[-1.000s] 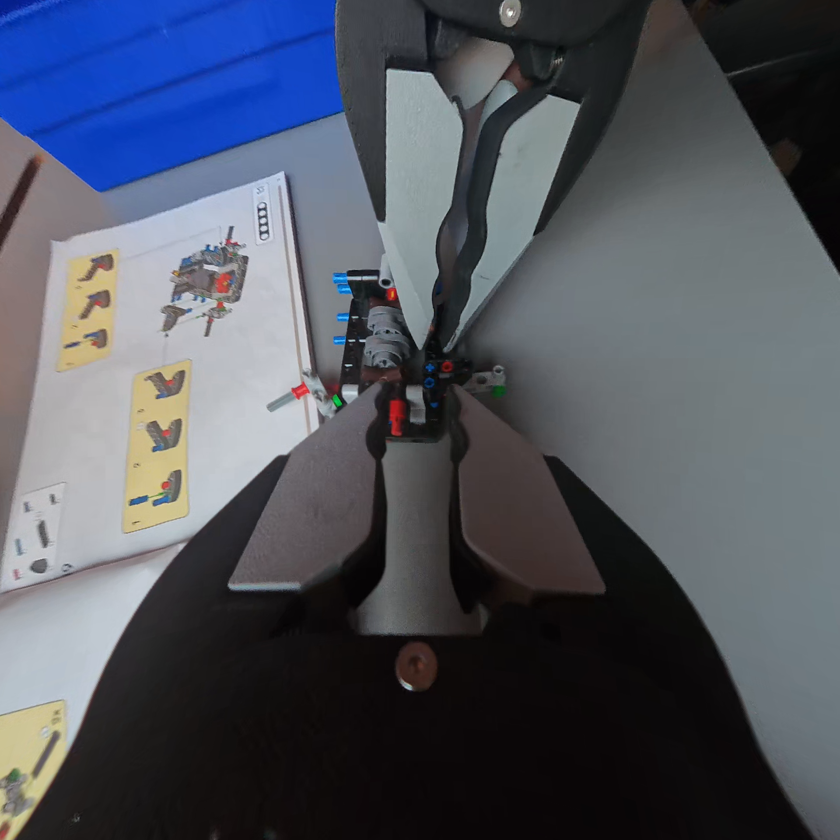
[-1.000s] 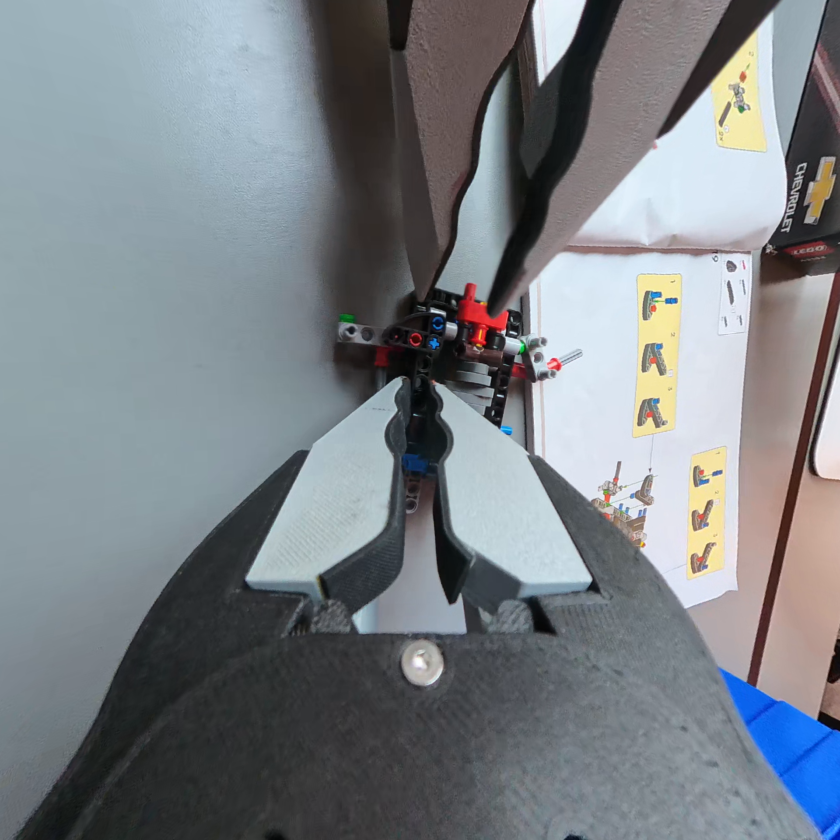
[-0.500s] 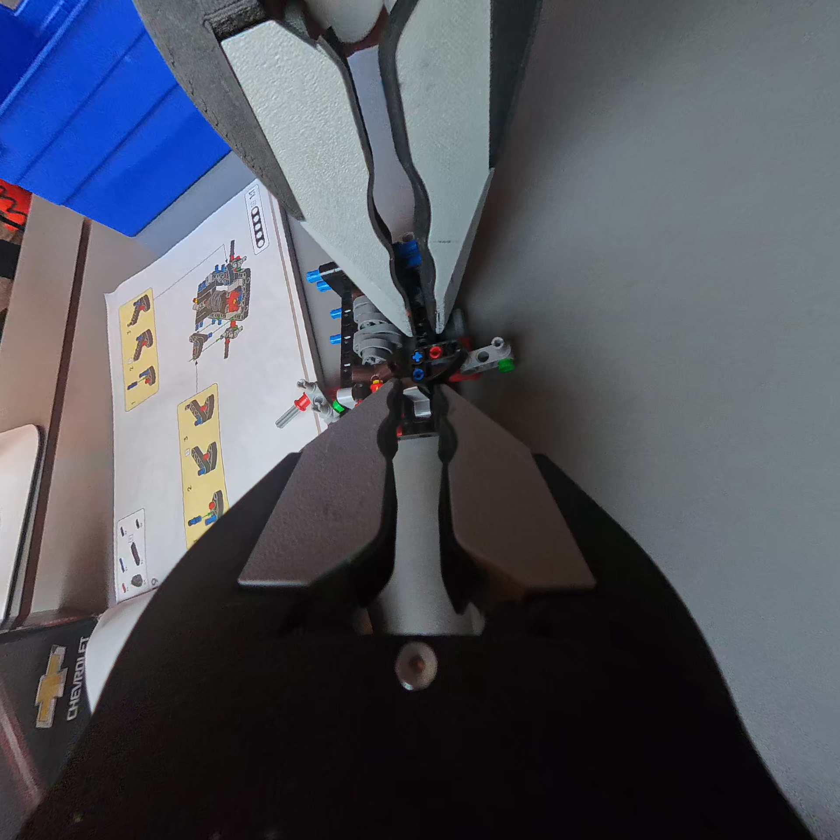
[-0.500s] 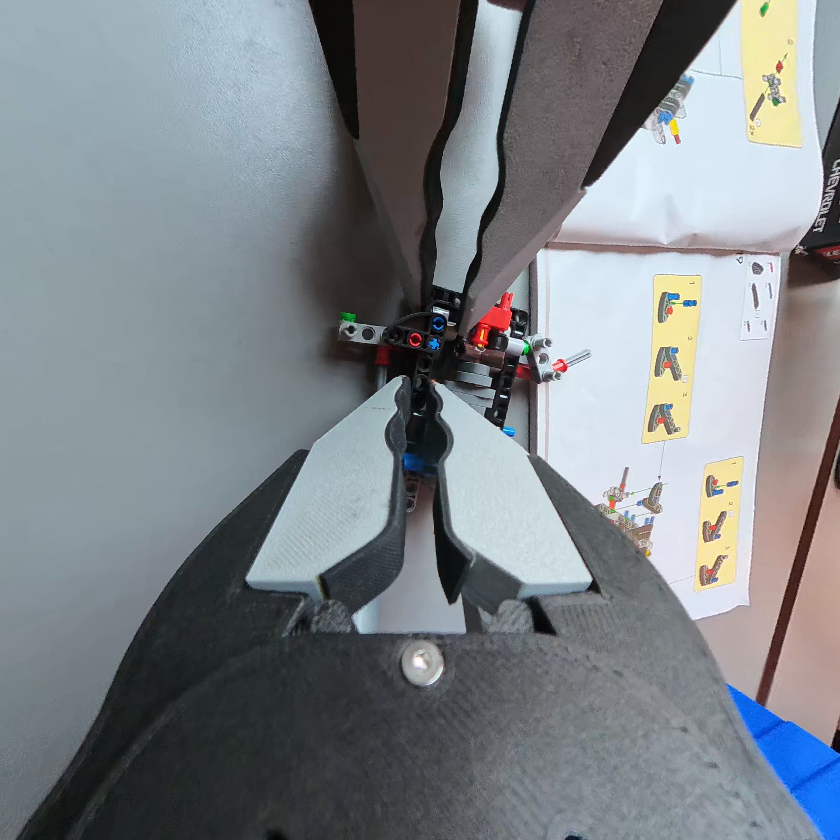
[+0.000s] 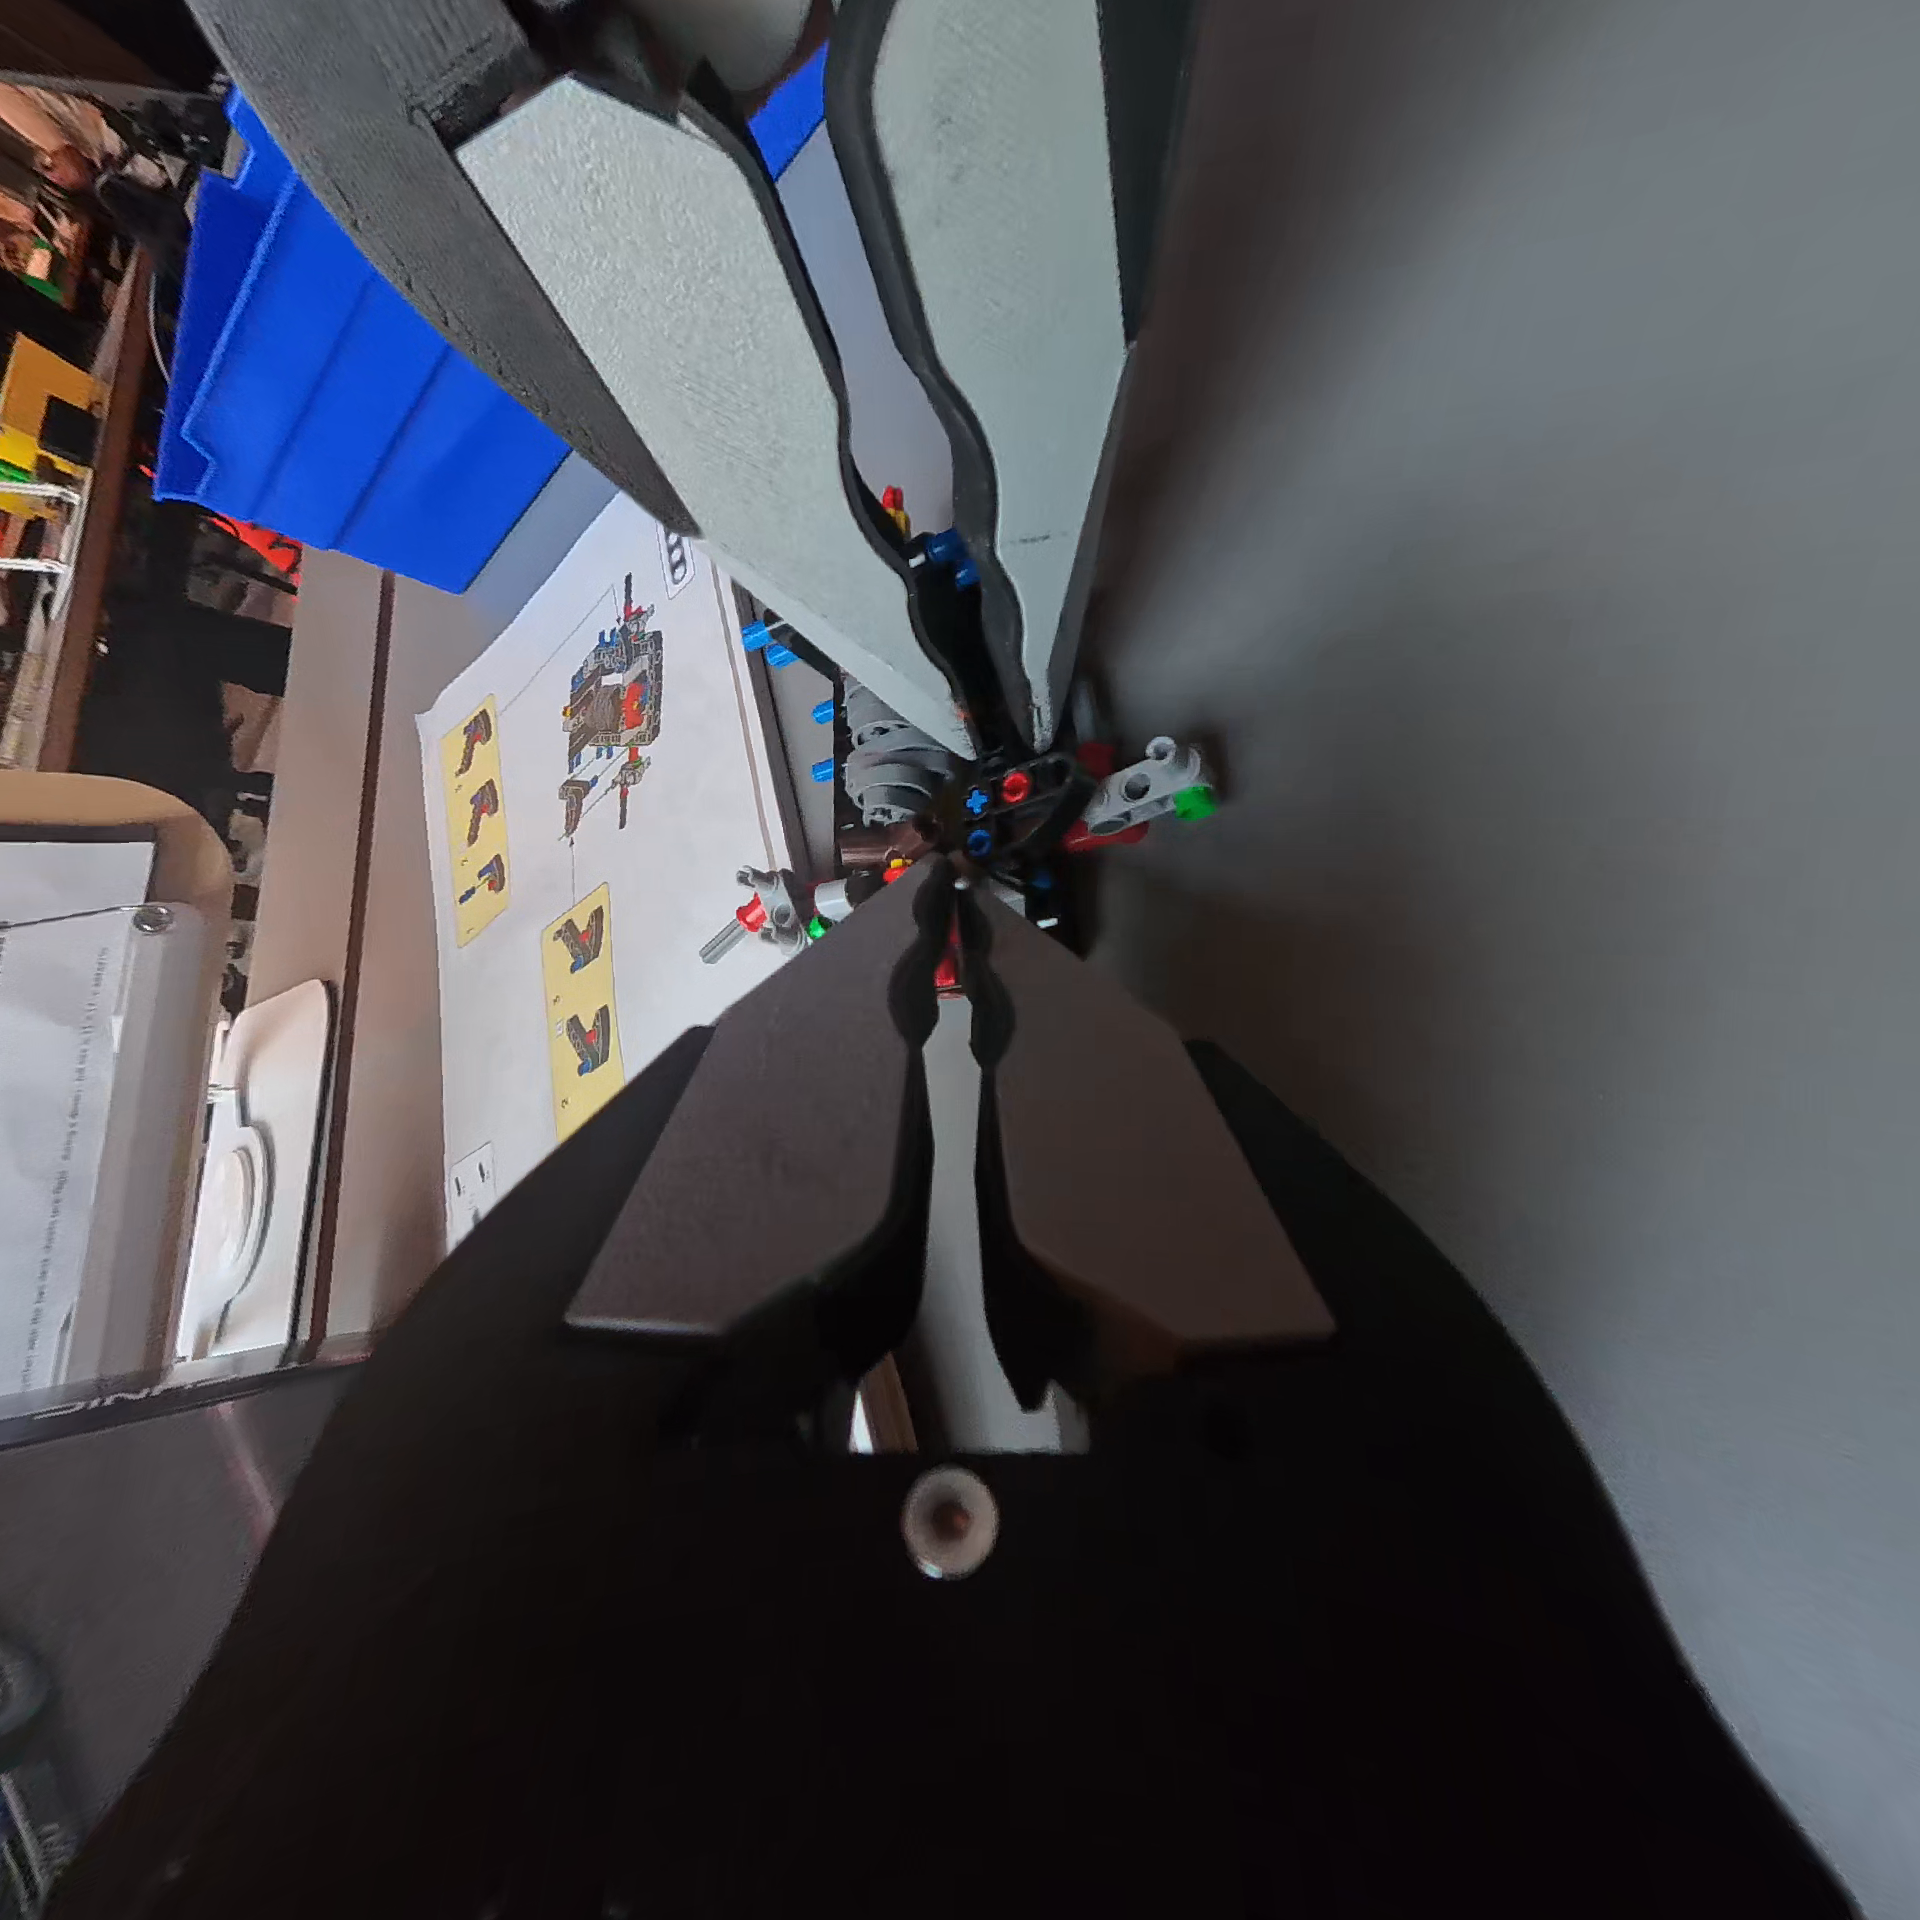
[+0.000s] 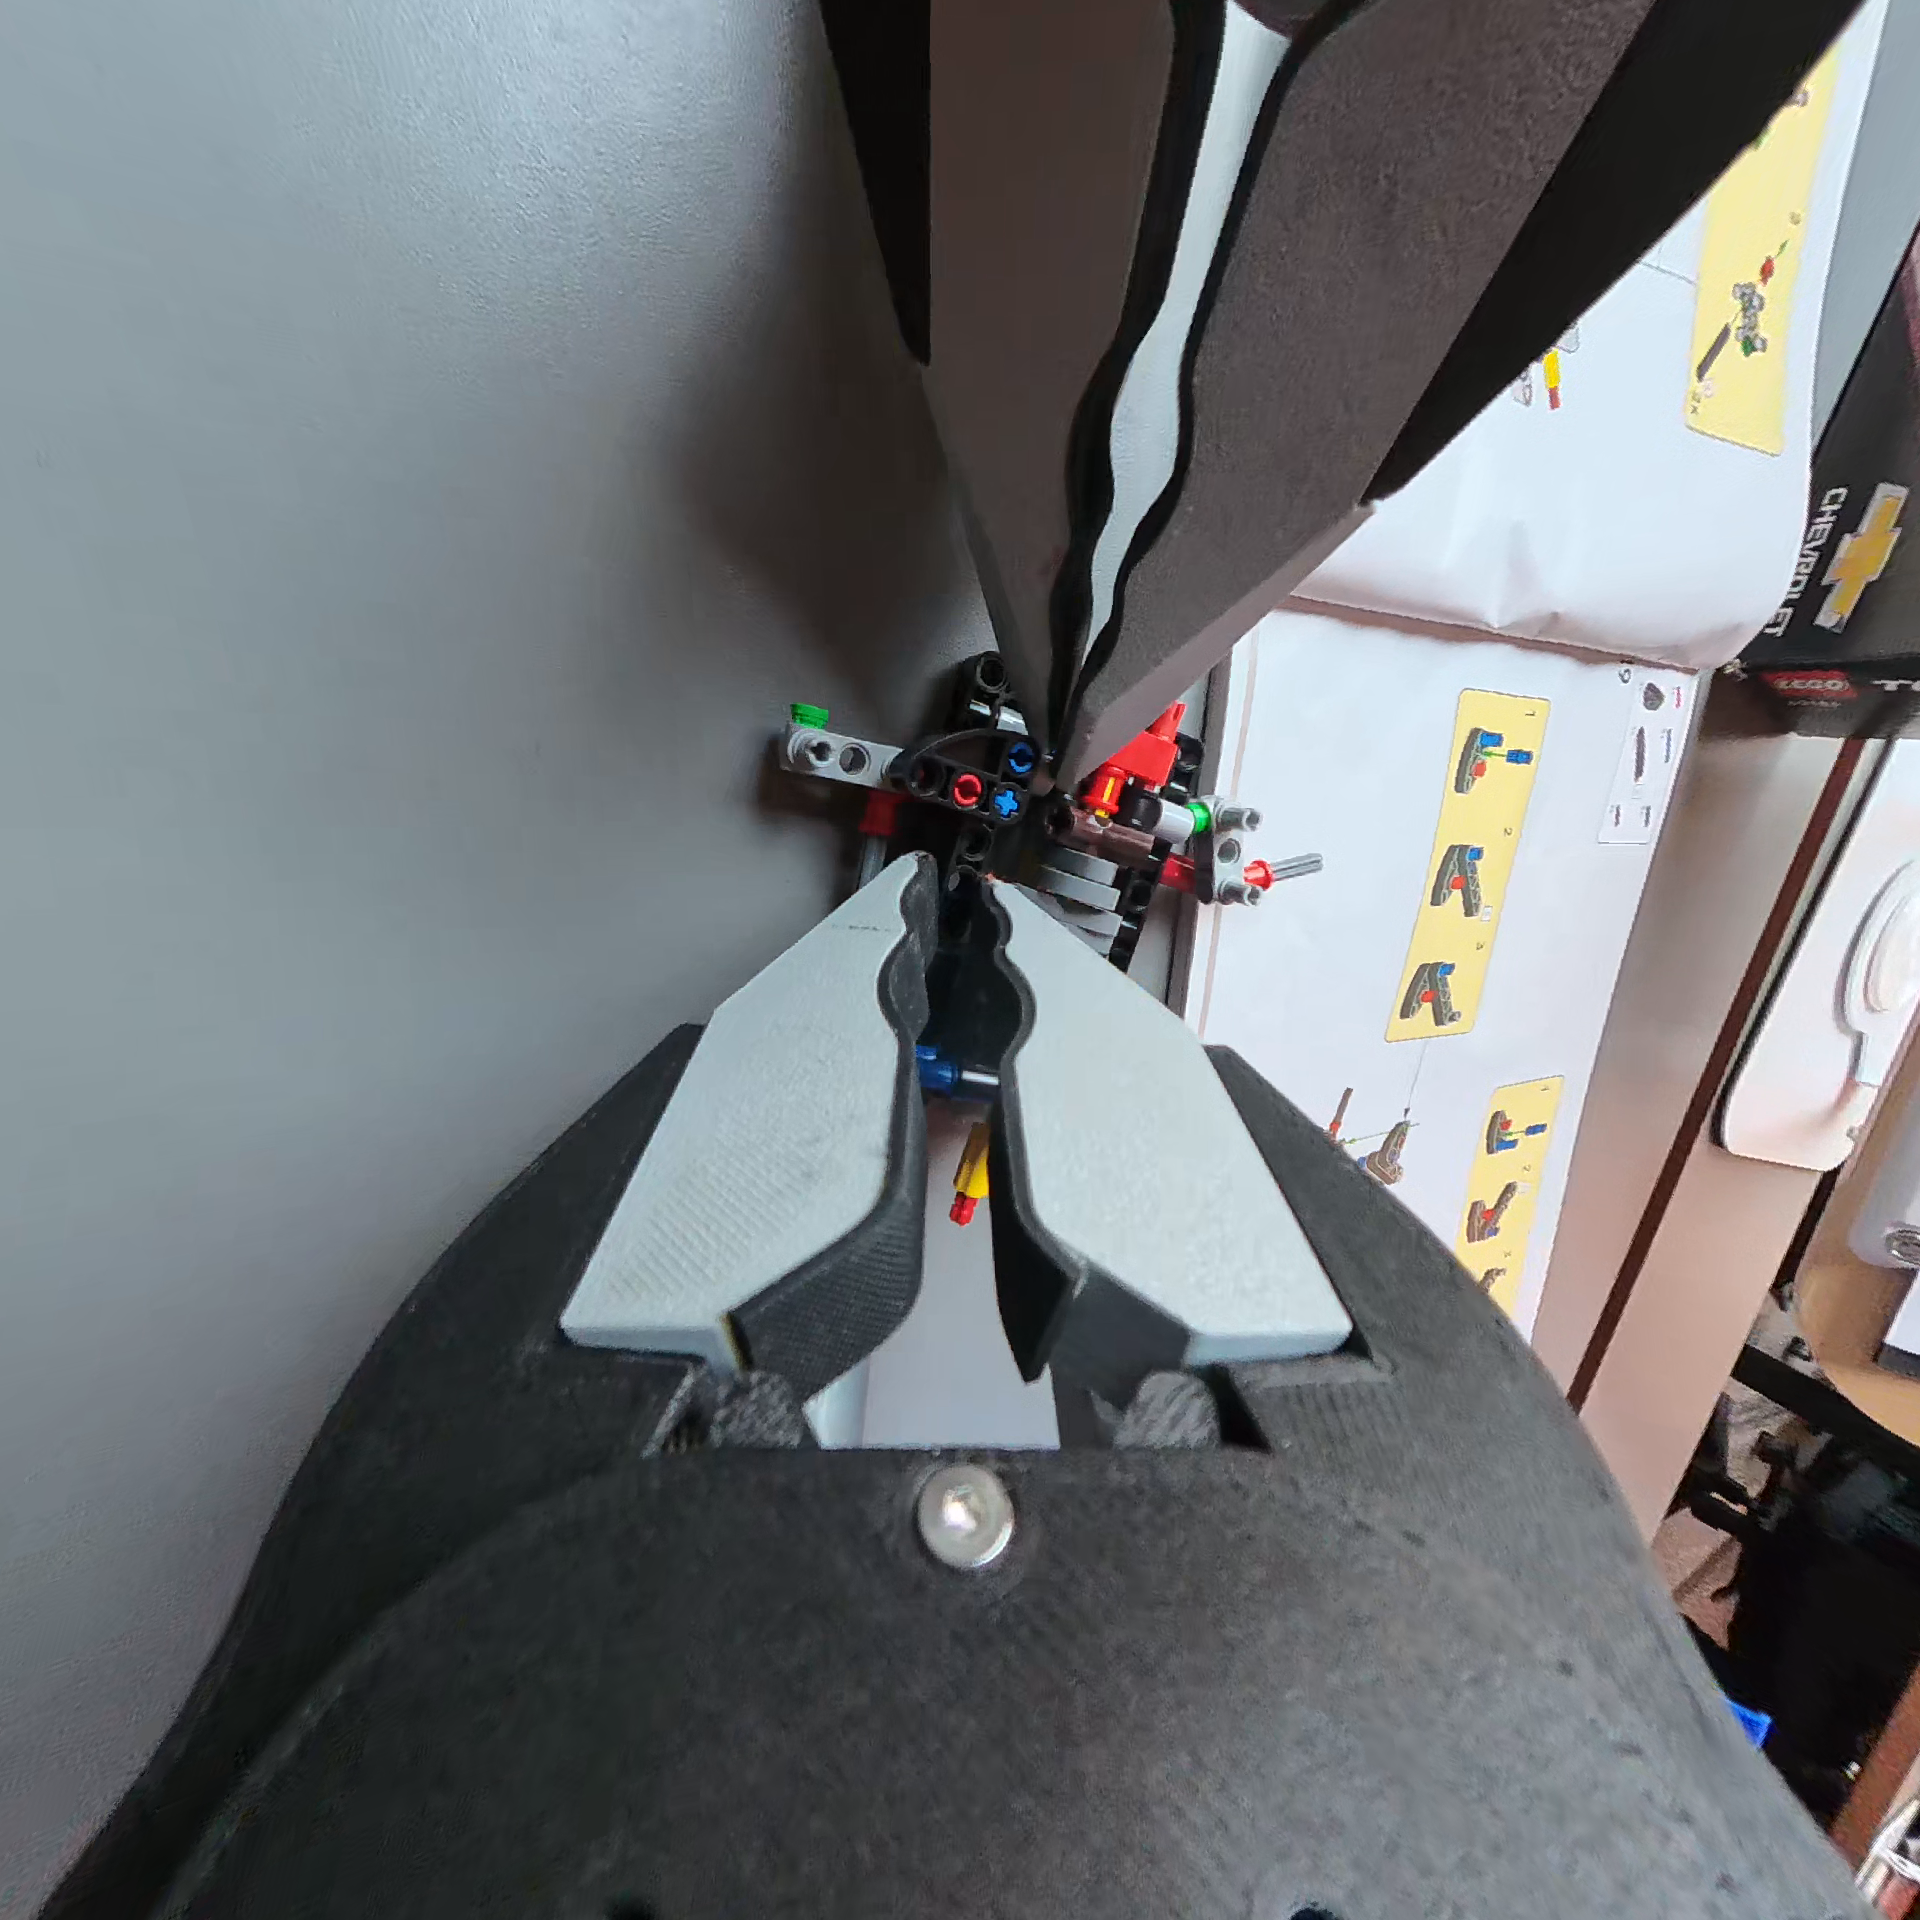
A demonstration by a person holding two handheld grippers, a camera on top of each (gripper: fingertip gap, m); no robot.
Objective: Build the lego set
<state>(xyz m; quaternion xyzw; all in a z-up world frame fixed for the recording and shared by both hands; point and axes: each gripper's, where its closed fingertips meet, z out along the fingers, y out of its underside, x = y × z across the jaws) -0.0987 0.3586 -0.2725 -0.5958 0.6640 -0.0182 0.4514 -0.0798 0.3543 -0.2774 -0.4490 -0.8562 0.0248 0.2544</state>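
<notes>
The lego assembly, black beams with grey gears and red, blue and green pins, lies on the grey table beside the booklet. My left gripper, dark-fingered, is shut at the assembly's near end, with a red part showing in its narrow gap. My right gripper, light grey, comes from the opposite side. In the right wrist view the right gripper is shut on a black beam of the assembly. The left gripper meets it tip to tip. A small yellow and red pin lies between the right fingers.
The open instruction booklet lies against the assembly; it also shows in the right wrist view. A blue bin stands beyond it. A black set box sits at the booklet's far end. The grey table stretches away on the other side.
My left gripper has closed from a wider gap and shifted off the red piece toward the black beam. The right gripper has kept its hold on the beam.
</notes>
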